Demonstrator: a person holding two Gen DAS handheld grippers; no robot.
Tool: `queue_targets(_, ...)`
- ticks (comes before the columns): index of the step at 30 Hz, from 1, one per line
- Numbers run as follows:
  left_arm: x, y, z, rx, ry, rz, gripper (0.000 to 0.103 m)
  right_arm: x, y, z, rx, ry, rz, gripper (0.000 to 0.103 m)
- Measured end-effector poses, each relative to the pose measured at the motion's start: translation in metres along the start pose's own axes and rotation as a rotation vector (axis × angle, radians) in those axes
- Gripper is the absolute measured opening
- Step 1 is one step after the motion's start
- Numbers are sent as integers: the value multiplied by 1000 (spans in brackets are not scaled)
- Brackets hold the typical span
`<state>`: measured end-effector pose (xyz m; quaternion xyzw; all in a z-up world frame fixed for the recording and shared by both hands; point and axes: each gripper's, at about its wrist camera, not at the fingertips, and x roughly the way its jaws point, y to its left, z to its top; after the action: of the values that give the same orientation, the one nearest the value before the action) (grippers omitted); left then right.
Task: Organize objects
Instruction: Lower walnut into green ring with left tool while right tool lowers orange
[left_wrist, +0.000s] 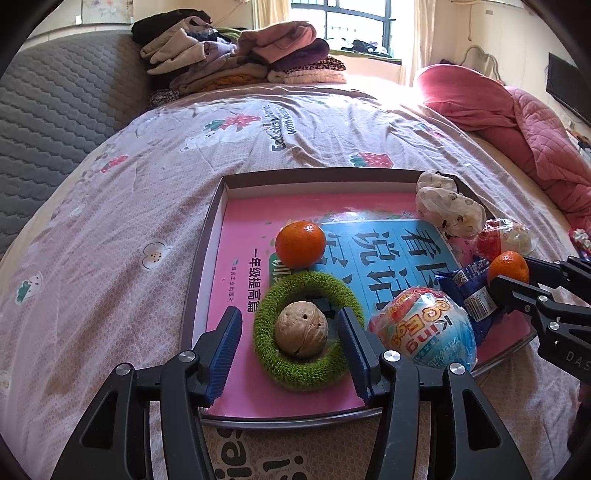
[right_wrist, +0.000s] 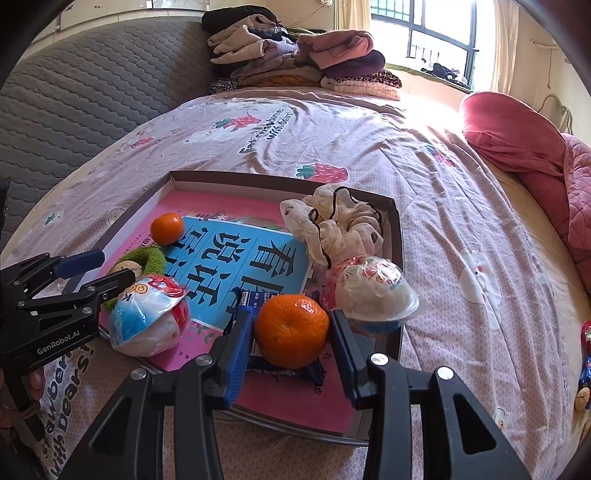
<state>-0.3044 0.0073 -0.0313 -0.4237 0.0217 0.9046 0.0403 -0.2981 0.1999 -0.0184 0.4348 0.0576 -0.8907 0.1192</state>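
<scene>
A shallow cardboard tray (left_wrist: 317, 172) lies on the bed with a pink and blue book (left_wrist: 243, 236) in it. My left gripper (left_wrist: 289, 317) is open around a walnut (left_wrist: 301, 328) that lies inside a green fuzzy ring (left_wrist: 310, 281); its pads stand clear of the nut. A tangerine (left_wrist: 300, 244) sits just beyond the ring. My right gripper (right_wrist: 291, 332) is shut on a second tangerine (right_wrist: 291, 330) above a blue snack packet (right_wrist: 258, 300). In the left wrist view that gripper (left_wrist: 511, 273) shows at the right edge.
A wrapped toy egg (left_wrist: 424, 328) lies between the grippers, a second one (right_wrist: 373, 288) by the tray's right wall, and a white scrunchie (right_wrist: 332, 225) in the far corner. Folded clothes (left_wrist: 236, 55) sit at the head, a red quilt (left_wrist: 480, 99) right.
</scene>
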Motion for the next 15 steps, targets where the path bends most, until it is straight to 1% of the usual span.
queue_targets(8, -2, 0, -2, -1, 4, 1, 56, 2, 2, 0, -8, 12, -11, 44)
queue_targets(12, -3, 2, -3, -6, 2, -6, 57, 1, 3, 0, -17, 9, -25, 50)
queue_targets(15, -4, 4, -3, -15, 1, -6, 60, 0, 2, 0, -17, 3, -25, 53)
